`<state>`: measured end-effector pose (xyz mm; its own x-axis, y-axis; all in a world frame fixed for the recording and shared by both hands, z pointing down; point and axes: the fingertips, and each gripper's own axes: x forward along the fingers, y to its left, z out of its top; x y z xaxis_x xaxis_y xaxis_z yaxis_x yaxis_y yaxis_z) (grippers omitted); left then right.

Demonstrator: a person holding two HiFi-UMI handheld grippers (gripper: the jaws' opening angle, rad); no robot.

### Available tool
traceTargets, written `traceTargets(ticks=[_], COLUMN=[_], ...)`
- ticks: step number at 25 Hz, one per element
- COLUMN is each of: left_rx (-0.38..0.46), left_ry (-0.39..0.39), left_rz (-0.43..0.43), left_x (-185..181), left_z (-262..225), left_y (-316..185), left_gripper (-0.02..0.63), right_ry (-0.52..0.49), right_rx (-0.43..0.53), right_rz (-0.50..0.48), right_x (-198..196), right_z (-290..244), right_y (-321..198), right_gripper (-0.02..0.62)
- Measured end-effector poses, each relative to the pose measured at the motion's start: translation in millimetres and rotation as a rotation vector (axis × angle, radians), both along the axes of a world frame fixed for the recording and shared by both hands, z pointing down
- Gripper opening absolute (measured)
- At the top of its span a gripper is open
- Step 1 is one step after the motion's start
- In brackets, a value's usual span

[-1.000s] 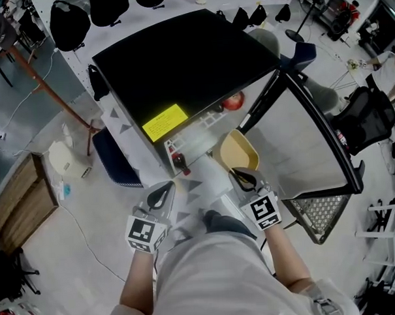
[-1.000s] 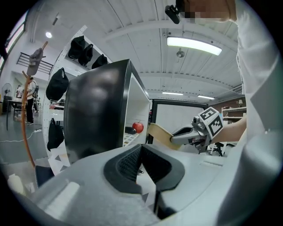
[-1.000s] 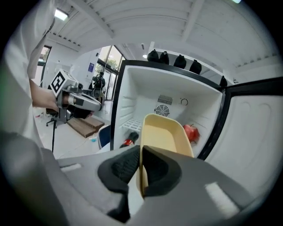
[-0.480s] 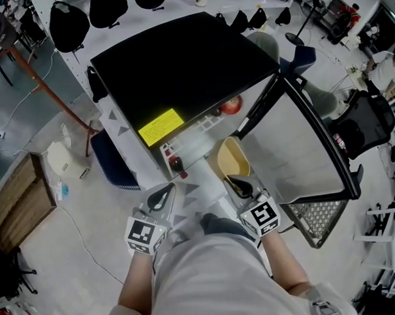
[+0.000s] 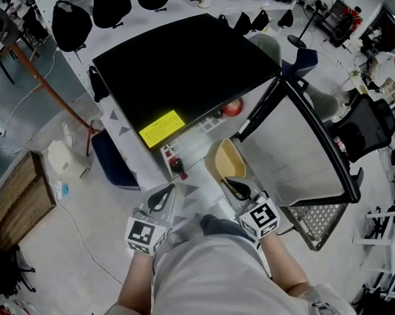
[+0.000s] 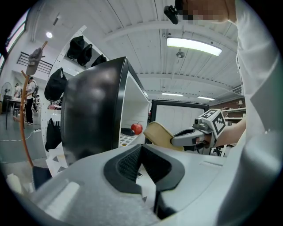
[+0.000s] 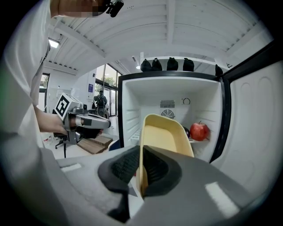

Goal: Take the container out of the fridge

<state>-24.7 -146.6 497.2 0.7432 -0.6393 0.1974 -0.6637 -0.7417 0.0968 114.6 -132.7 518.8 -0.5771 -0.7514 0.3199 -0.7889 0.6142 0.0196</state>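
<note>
A pale yellow container point(image 5: 228, 160) hangs just in front of the open black fridge point(image 5: 180, 63), outside its cavity. My right gripper point(image 5: 234, 184) is shut on the container's near wall; in the right gripper view the pads pinch that wall point(image 7: 140, 170) and the container point(image 7: 166, 137) stands on edge before the white fridge interior point(image 7: 132, 106). My left gripper point(image 5: 161, 197) is held to the left, shut with nothing in it point(image 6: 143, 165). From the left gripper view the container point(image 6: 157, 133) and the right gripper point(image 6: 177, 140) show side-on.
A red apple point(image 7: 200, 131) and a dark item sit on a fridge shelf. The fridge door point(image 5: 314, 135) stands open to the right, with a wire basket point(image 5: 314, 217) below it. A small dark bottle point(image 5: 177, 164) stands at the fridge's front. Chairs point(image 5: 369, 123) lie further right.
The right gripper has drawn the container a little toward my body and to the left, away from the fridge opening. The left gripper has stayed put.
</note>
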Motion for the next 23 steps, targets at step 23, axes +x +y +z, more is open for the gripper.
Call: traceTargets(ticks=[23], left_rx=[0.002], left_ry=[-0.005], left_rz=[-0.017], left_x=[-6.6], left_z=[-0.6], left_y=[-3.0], left_gripper=[0.008], right_ry=[0.01], right_rx=[-0.02], right_rz=[-0.009], right_x=[-7.4], right_z=[6.7], right_y=[-1.8], right_gripper=[0.023])
